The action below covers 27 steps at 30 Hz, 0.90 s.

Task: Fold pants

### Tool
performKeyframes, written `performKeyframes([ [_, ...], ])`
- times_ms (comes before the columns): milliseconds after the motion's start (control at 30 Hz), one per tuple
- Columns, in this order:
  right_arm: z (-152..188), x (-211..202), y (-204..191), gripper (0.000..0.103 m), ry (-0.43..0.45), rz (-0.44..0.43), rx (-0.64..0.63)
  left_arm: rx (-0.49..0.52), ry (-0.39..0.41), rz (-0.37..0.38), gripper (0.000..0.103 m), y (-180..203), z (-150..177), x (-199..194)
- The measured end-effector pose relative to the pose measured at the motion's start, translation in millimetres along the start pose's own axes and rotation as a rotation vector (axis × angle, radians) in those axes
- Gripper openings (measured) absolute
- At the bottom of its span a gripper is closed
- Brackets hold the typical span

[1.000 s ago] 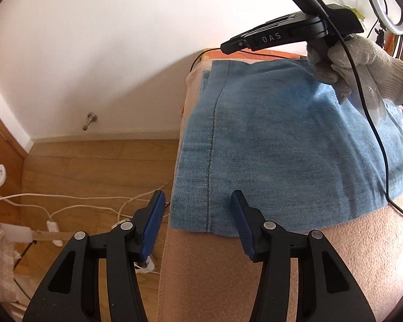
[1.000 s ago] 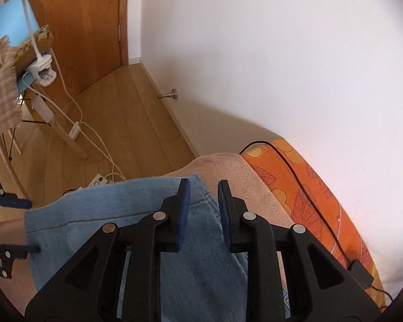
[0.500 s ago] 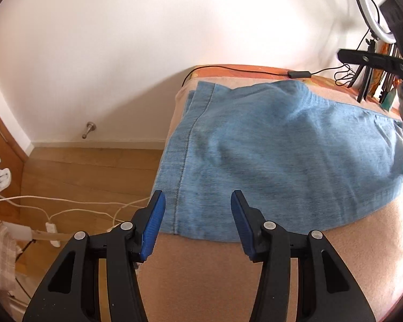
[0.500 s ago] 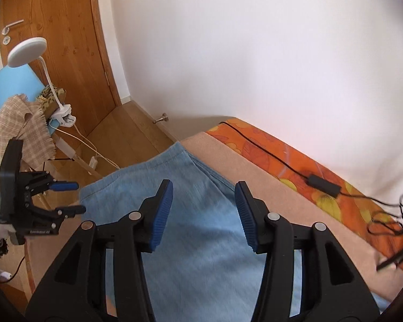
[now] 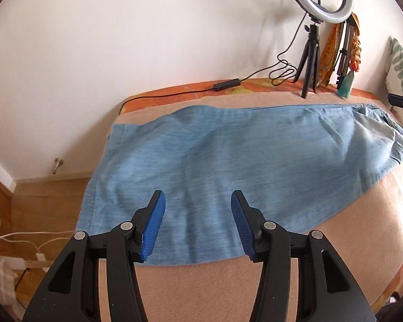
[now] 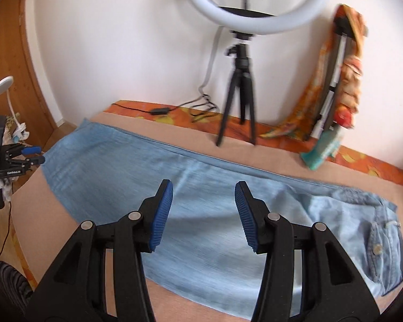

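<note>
Both jaws are standing apart, gripping nothing: the left gripper (image 5: 197,224) is hovering over the hem end of the blue denim pants (image 5: 228,169), the right gripper (image 6: 203,214) over the middle. Pants are lying flat across the beige blanket (image 5: 228,289), waistband at far right near the ring-light tripod (image 6: 239,91).

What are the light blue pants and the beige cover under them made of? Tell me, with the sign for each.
The light blue pants look like lightweight denim: matte, faded weave streaks, stitched seams, a metal button at the waist. The beige cover beneath looks like a napped fabric, perhaps fleece or terry, judging by its fine fuzzy grain and dull finish; the fibre itself cannot be told.
</note>
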State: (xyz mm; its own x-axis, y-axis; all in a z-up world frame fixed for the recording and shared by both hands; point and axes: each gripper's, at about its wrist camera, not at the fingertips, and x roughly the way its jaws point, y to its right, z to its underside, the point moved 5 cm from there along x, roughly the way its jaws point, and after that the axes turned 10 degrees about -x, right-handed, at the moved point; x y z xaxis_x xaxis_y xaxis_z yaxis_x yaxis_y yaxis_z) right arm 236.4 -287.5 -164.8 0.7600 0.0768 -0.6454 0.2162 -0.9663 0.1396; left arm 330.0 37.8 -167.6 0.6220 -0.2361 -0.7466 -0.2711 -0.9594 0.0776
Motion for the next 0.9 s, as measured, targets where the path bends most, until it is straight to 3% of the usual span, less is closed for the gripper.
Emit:
performKeyframes([
  [200,33,-14,117,0.052,-0.061,0.151,0.05,0.047,-0.031,0.091,0.054,63,-8,14],
  [333,42,1,159,0.054,-0.114,0.139,-0.021,0.121,-0.063,0.136,0.054,112,-7,31],
  [433,47,23,169,0.057,-0.173,0.139,-0.137,0.151,-0.095,0.18,0.054,142,-3,43],
  [533,47,44,170,0.058,-0.208,0.073,-0.218,0.181,-0.12,0.194,0.054,161,0,54],
  [667,49,77,154,0.076,-0.258,-0.01,-0.345,0.19,-0.153,0.178,0.054,170,4,71],
  [900,64,115,148,0.075,-0.329,-0.08,-0.433,0.182,-0.19,0.146,0.054,164,10,86],
])
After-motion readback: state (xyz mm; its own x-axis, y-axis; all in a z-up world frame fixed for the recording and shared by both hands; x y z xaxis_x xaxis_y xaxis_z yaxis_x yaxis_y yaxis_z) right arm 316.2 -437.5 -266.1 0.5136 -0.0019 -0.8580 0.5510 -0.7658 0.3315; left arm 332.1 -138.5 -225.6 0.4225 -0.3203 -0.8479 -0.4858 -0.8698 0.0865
